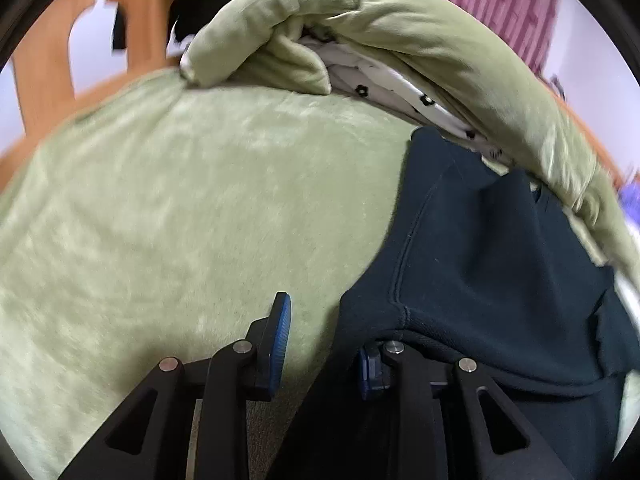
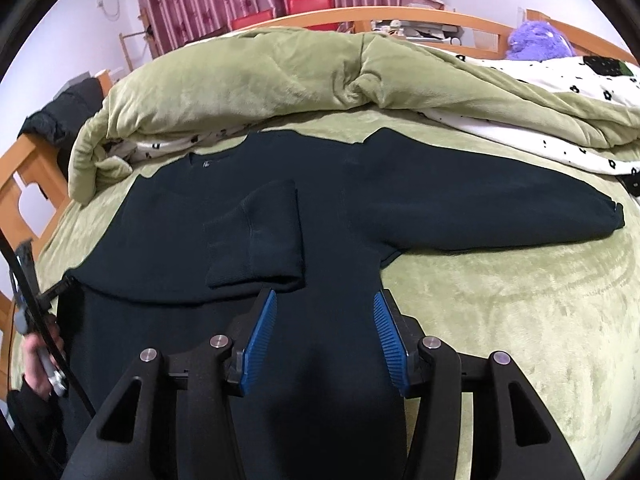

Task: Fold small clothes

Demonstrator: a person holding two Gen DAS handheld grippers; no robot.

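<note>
Right view only: whole dark sweater (image 2: pixel 248 216), one sleeve (image 2: pixel 256 236) folded onto chest, other stretched right; purple plush (image 2: pixel 538 42).
Left view only: sweater's seamed edge, close.
Surface: green fleece bed cover (image 2: pixel 500 312), bunched quilt (image 2: pixel 240 76), wooden frame, pink curtains.
Left gripper (image 1: pixel 322 340): fingers apart, fabric draped over right one; grip unclear.
Right gripper (image 2: pixel 325 336): fingers apart above sweater's body.
</note>
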